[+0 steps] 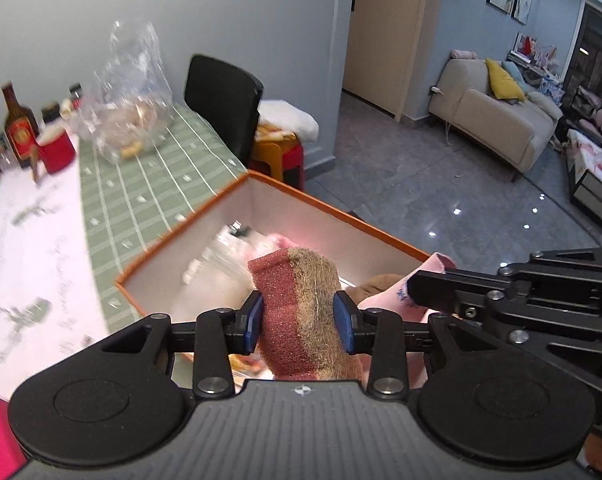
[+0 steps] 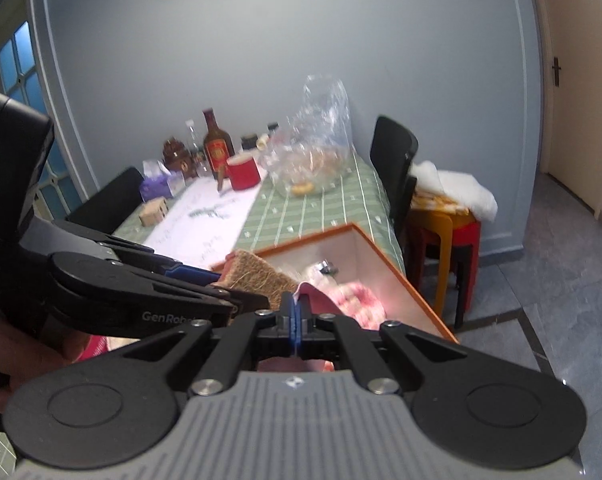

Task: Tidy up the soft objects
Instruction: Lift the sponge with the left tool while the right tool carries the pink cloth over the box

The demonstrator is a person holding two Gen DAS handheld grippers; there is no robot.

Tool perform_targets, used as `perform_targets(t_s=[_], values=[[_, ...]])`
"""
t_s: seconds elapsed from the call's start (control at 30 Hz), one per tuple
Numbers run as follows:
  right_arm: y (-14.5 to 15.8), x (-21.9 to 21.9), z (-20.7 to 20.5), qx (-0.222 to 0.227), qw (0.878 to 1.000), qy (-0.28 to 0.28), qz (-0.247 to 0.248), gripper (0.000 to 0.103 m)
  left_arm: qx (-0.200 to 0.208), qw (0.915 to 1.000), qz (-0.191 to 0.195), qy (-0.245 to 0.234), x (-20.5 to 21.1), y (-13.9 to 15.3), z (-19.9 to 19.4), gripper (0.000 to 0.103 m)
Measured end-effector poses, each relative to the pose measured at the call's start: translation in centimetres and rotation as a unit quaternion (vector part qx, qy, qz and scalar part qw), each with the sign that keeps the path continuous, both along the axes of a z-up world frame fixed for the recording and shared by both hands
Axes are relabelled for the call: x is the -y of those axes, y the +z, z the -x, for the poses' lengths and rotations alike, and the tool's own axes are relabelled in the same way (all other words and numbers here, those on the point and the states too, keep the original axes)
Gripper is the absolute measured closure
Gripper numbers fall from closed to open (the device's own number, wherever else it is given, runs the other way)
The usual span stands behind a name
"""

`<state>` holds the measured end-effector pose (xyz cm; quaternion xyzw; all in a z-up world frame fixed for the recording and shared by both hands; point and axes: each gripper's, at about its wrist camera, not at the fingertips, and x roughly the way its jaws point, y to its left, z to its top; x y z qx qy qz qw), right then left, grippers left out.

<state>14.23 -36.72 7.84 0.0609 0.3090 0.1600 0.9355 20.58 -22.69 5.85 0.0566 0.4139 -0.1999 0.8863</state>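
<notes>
Left hand-held gripper (image 1: 299, 322) pinching scrub sponge (image 1: 301, 312) between blue pads, red foam side on left, brownish fibre side on right, held upright over orange-rimmed box (image 1: 261, 178). Box sits on desk (image 1: 149, 176) with green checked cloth, near edge, already holding blurry soft stuff. Right hand-held gripper (image 2: 297, 326) pressed tight on thin pink cloth (image 2: 315, 298), just beside sponge, also over box. Clear plastic bag (image 2: 321, 148), brown bottle (image 2: 217, 144), red cup (image 2: 243, 172) further back on desk.
</notes>
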Motion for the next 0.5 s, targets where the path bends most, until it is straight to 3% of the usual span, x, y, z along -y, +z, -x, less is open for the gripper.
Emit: perform_targets(t_s=[0.3, 0.5], values=[[-3.2, 1.7, -1.7, -0.056, 0.998, -0.016, 0.010, 0.103, -0.055, 0.9967, 0.058, 0.014, 0.1, -4.4, -1.4, 0.061], [-5.3, 2.1, -2.4, -0.088, 0.996, -0.011, 0.027, 0.103, -0.067, 0.9963, 0.053, 0.003, 0.8, -6.5, -1.3, 0.061]])
